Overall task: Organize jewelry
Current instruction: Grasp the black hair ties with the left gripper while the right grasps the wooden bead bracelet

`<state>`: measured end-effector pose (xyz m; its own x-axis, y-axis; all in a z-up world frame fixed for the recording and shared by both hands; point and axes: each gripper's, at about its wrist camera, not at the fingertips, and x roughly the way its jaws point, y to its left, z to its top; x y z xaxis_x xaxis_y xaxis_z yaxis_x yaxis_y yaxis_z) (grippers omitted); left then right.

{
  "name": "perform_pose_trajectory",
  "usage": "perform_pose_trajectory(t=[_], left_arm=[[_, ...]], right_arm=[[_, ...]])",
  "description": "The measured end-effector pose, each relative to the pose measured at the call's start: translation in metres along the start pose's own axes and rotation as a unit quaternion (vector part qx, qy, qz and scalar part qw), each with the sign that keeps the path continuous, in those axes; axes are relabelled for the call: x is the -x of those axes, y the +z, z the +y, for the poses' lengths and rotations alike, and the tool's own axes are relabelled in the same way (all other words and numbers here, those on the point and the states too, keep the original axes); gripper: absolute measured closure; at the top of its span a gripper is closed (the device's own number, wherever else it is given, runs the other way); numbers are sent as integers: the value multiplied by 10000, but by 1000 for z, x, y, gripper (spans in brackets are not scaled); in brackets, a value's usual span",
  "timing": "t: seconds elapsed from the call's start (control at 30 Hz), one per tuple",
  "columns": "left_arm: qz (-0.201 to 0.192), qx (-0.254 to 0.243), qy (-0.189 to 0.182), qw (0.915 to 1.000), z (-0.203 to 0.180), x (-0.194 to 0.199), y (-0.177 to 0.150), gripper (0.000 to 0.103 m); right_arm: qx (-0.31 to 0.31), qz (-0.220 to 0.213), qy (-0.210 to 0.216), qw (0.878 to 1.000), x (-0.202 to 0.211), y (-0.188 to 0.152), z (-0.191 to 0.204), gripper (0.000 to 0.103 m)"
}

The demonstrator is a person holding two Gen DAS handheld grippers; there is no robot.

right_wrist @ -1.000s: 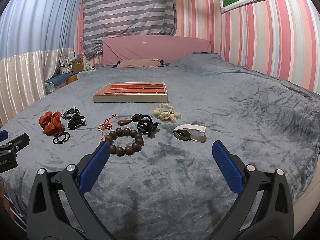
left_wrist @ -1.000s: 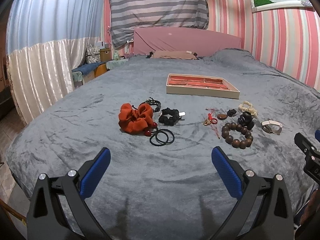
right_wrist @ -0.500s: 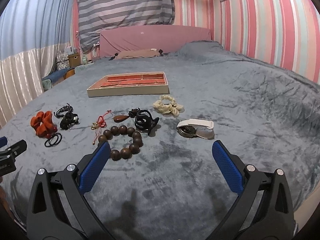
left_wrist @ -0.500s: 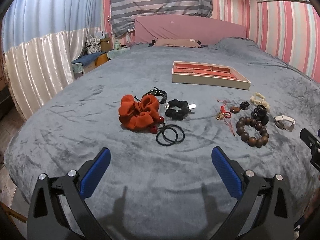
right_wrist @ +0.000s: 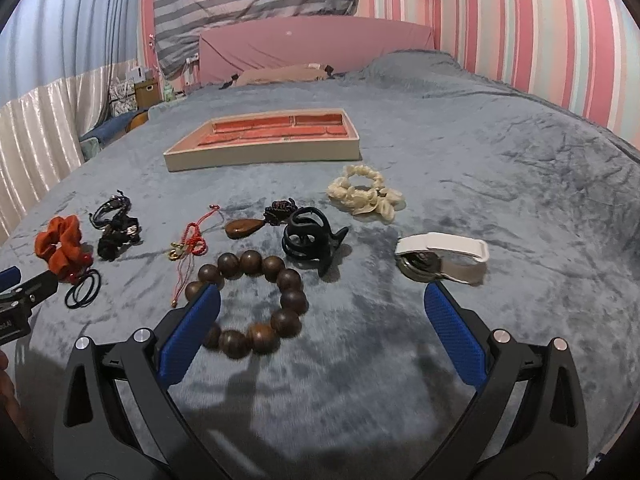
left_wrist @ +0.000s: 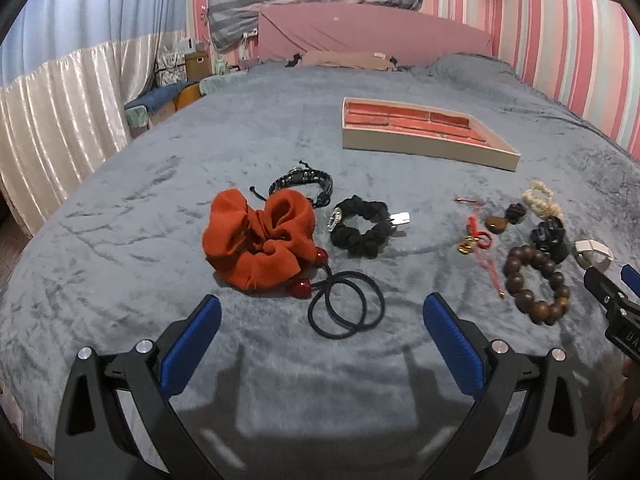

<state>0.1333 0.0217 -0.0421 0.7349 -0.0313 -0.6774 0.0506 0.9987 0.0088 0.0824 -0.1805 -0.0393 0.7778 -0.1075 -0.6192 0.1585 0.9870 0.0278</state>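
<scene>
Jewelry lies scattered on the blanket [left_wrist: 120, 280], none yet in the far tray [right_wrist: 260, 156]. We have brought both claws lower and closer over the last second: the left gripper [left_wrist: 322, 328], spread wide and empty, now frames the black bands [left_wrist: 346, 304]; the right gripper [right_wrist: 322, 320], equally wide and empty, reaches the bead bracelet [right_wrist: 252, 300]. We judge first pickups are imminent.

Jewelry pieces [right_wrist: 256, 300] scattered before empty tray [right_wrist: 264, 156].

Both tongs lower and nearer the jewelry, right tongs [right_wrist: 320, 316] now over the wooden bead bracelet [right_wrist: 256, 300].
</scene>
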Motion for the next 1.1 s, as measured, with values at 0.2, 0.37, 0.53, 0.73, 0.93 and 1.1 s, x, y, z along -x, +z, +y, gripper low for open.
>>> perform_pose_trajectory(t=[0.2, 0.37, 0.53, 0.73, 0.93, 1.1], left_arm=[[266, 14, -158, 9995, 4, -25, -4, 5], [446, 34, -293, 9986, 6, -36, -4, 19], [609, 107, -416, 9972, 8, -48, -5, 26], [671, 60, -534, 9963, 4, -55, -3, 39], [734, -62, -524, 9959, -1, -60, -1, 56], [791, -207, -569, 9950, -7, -65, 2, 64]], right_arm=[[-34, 275, 47, 9996, -21, 6, 4, 12], [54, 360, 23, 9993, -30, 4, 9, 19], [4, 425, 73, 9991, -36, 1, 8, 24], [-89, 657, 195, 9976, -48, -1, 5, 34], [-114, 771, 234, 9967, -53, -3, 5, 38], [-129, 867, 274, 9958, -58, -4, 4, 38]])
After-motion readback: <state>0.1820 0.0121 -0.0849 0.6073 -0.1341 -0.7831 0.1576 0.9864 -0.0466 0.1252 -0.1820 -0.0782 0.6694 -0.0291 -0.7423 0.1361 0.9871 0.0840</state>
